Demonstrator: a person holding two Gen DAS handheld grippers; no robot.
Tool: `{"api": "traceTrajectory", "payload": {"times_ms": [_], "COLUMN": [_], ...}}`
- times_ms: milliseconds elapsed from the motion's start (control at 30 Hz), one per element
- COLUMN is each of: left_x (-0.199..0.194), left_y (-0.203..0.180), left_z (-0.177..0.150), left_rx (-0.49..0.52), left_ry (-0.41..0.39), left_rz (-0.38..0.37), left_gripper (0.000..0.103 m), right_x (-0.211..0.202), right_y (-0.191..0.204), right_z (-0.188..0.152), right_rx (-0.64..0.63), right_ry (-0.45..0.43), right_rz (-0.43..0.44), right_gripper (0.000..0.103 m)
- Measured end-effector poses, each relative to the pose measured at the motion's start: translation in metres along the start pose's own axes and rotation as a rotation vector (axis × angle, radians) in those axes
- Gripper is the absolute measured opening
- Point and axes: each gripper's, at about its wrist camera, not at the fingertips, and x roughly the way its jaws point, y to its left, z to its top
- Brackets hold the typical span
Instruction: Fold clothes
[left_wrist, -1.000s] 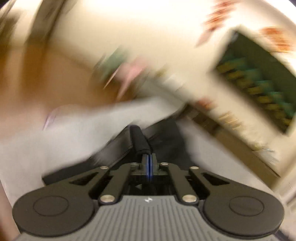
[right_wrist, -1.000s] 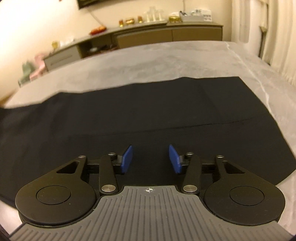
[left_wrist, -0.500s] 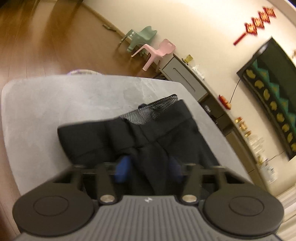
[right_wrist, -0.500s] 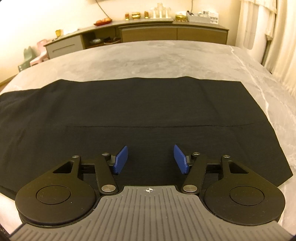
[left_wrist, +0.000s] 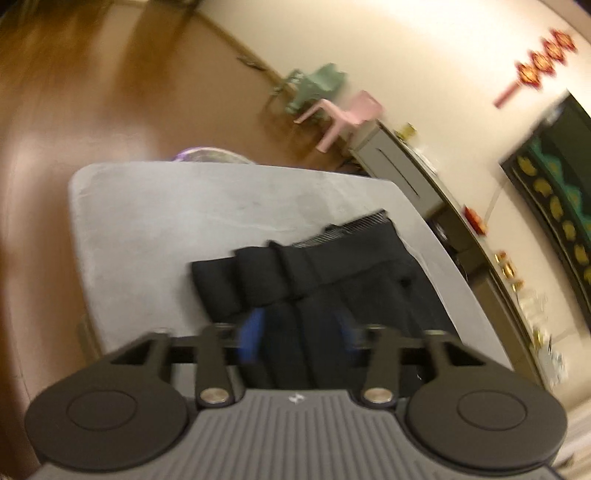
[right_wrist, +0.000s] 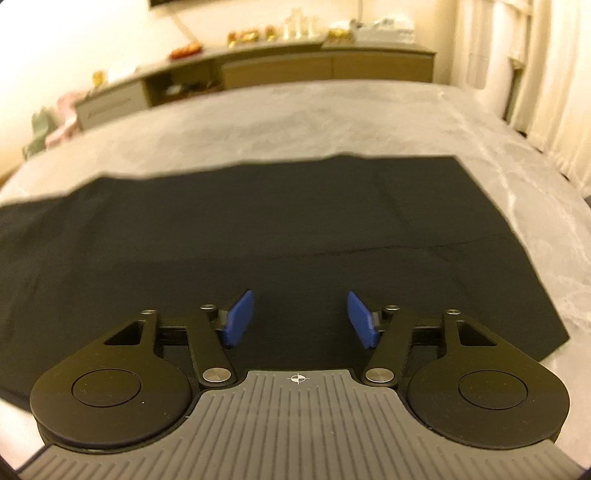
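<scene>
We are holding both grippers wide and empty over the black garment (right_wrist: 258, 221) — its long axis running left-right across the right-wrist frame's middle; right gripper (right_wrist: 299, 317) low-centre above one end, left gripper (left_wrist: 301, 332) low-centre above the waistband end.

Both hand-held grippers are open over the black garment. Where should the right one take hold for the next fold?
Probably the near right corner of the black garment, coming in from the right over the bare grey table. The cloth lies flat with that edge free, so the open right hand-held gripper can slide one finger under and pinch.
</scene>
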Motion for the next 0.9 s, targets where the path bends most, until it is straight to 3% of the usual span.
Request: {"api": "traceTrajectory", "payload": {"times_ms": [33, 67, 100, 200, 533, 633, 700, 767, 900], "left_x": [0.000, 0.000, -0.001, -0.001, -0.003, -0.007, -0.010, -0.012, -0.017], "left_y": [0.001, 0.003, 0.004, 0.008, 0.021, 0.020, 0.019, 0.019, 0.017], "left_z": [0.001, 0.001, 0.002, 0.003, 0.008, 0.007, 0.006, 0.005, 0.003], "left_rx": [-0.002, -0.003, -0.005, -0.010, -0.026, -0.020, -0.016, -0.012, -0.004], "left_ry": [0.002, 0.004, 0.006, 0.013, 0.033, 0.029, 0.026, 0.023, 0.017], "left_rz": [0.005, 0.010, 0.015, 0.031, 0.081, 0.089, 0.094, 0.099, 0.109], "left_gripper": [0.046, 0.014, 0.002, 0.003, 0.014, 0.052, 0.049, 0.003, 0.000], "right_x": [-0.004, -0.007, -0.011, -0.001, -0.004, -0.003, -0.003, -0.004, -0.007], "right_y": [-0.003, -0.006, -0.010, -0.021, -0.039, -0.037, -0.036, -0.035, -0.038], "right_z": [0.000, 0.001, 0.001, -0.005, -0.002, -0.004, -0.005, -0.006, -0.010], "right_rx": [0.007, 0.015, 0.022, 0.044, 0.094, 0.094, 0.093, 0.082, 0.082], "right_ry": [-0.010, -0.020, -0.030, 0.047, 0.041, 0.047, 0.052, 0.053, 0.051], "right_rz": [0.012, 0.025, 0.037, 0.030, 0.014, 0.013, 0.012, 0.009, -0.003], "right_gripper": [0.055, 0.054, 0.053, 0.046, 0.047, 0.050, 0.054, 0.054, 0.054]}}
